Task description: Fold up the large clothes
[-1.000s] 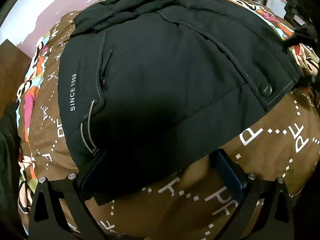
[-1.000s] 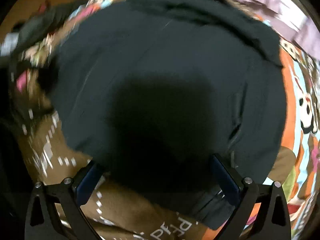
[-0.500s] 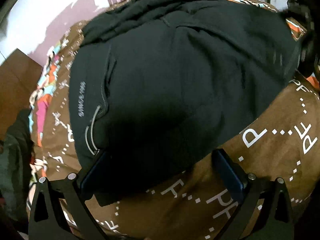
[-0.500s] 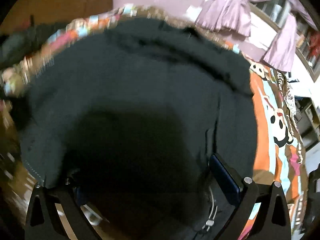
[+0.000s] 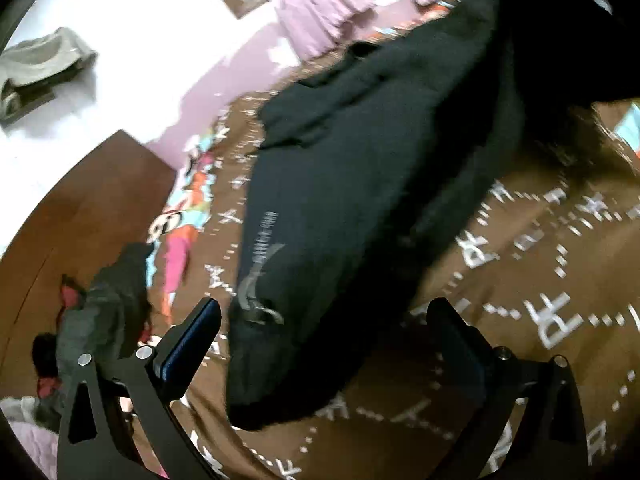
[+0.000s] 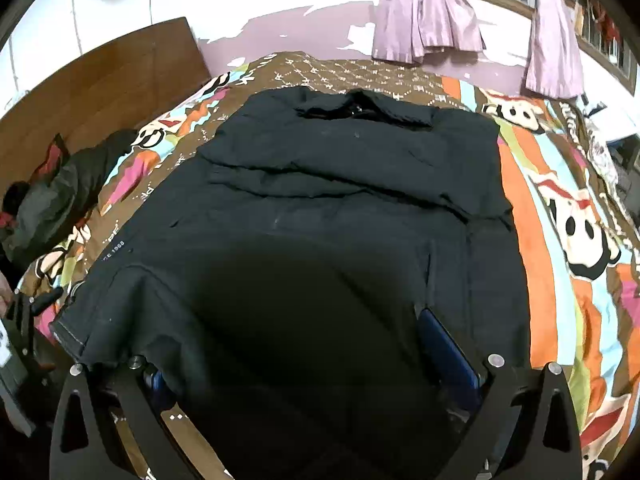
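Right hand-held gripper (image 6: 296,364) jaws look spread, jacket (image 6: 340,208) hem draped over them, grip unclear; left hand-held gripper (image 5: 320,356) gapes empty near hem. Jacket lies on bed (image 6: 560,240), bottom lifted for folding up.

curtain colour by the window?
Lilac curtains, clearest in the right wrist view.

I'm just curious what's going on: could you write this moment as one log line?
task: fold large clothes | item: black jacket on bedspread | left gripper: open, beside hem | right gripper: open, jacket between fingers
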The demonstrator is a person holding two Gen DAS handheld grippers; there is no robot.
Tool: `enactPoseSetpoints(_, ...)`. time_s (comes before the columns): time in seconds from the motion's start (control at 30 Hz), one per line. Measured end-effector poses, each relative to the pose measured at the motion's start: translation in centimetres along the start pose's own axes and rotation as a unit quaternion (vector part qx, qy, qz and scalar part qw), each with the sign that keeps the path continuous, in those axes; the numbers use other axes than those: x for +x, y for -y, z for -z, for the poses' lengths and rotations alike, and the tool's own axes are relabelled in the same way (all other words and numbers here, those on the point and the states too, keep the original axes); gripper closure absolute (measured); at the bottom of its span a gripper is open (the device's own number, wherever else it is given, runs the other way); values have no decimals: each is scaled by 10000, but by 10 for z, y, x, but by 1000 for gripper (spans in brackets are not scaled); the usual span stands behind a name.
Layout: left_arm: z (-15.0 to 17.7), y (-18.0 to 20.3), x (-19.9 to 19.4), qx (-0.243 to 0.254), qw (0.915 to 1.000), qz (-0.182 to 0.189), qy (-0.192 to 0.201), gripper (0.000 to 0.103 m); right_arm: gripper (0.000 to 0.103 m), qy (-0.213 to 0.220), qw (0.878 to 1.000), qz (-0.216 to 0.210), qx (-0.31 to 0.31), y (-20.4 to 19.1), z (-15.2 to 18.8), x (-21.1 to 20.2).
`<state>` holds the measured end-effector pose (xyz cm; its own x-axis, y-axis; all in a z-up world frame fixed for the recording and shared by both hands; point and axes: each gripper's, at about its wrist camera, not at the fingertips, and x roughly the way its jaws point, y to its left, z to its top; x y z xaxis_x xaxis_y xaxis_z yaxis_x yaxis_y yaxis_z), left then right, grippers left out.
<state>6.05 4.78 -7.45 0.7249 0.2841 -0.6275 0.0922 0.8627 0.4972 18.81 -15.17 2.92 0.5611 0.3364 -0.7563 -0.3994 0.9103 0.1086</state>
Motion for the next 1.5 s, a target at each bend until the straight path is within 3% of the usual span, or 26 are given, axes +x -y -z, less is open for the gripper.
enactPoseSetpoints(0.13, -2, -14, 2, -275, 9994, -177, 69, 9, 0, 2, 10000, -19, 5, 0, 4, -3)
enactPoseSetpoints(0.2, -3, -17, -1, -304, 9993, -142, 165, 19, 0, 11, 10000, -48, -48, 0, 6, -4)
enactPoseSetpoints(0.27, -7, -17, -8, -237, 9991, -54, 360, 54, 0, 58, 9998, -122, -137, 0, 13, -8)
enactPoseSetpoints(0.37, -16, -21, -19, -161, 9977, 131, 640, 74, 0, 87, 9996, -149, -206, 2, 29, -12)
enactPoseSetpoints(0.47, -36, -32, -22, -167, 9965, 266, 780, 80, 0, 57, 9996, -141, -245, 3, 47, -14)
enactPoseSetpoints(0.73, -89, -60, -27, -703, 9915, 730, 821, 85, 0, 263, 9969, -216, -704, -30, 79, -18)
enactPoseSetpoints(0.8, -102, -64, -27, -772, 9902, 851, 791, 85, 0, 203, 9948, -46, -998, -42, 85, -12)
enactPoseSetpoints(0.93, -127, -72, -27, -816, 9888, 962, 800, 85, 0, 213, 9854, 683, -1543, -57, 94, 5)
enactPoseSetpoints(1.07, -150, -84, -24, -1090, 9844, 1168, 736, 85, 0, 284, 9646, 1591, -2086, -66, 101, 19)
enactPoseSetpoints(1.17, -160, -97, -16, -1427, 9780, 1400, 596, 85, 0, 378, 9520, 2087, -2208, -63, 104, 23)
enactPoseSetpoints(1.27, -166, -107, -13, -1587, 9742, 1504, 552, 85, 2, 738, 9438, 2434, -2108, -56, 101, 15)
enactPoseSetpoints(1.4, -166, -113, -12, -1647, 9729, 1528, 552, 85, 35, 1171, 9427, 2551, -1802, -43, 93, 0)
enactPoseSetpoints(1.5, -163, -114, -15, -1638, 9734, 1492, 583, 85, 43, 1273, 9505, 2338, -1605, -39, 91, -9)
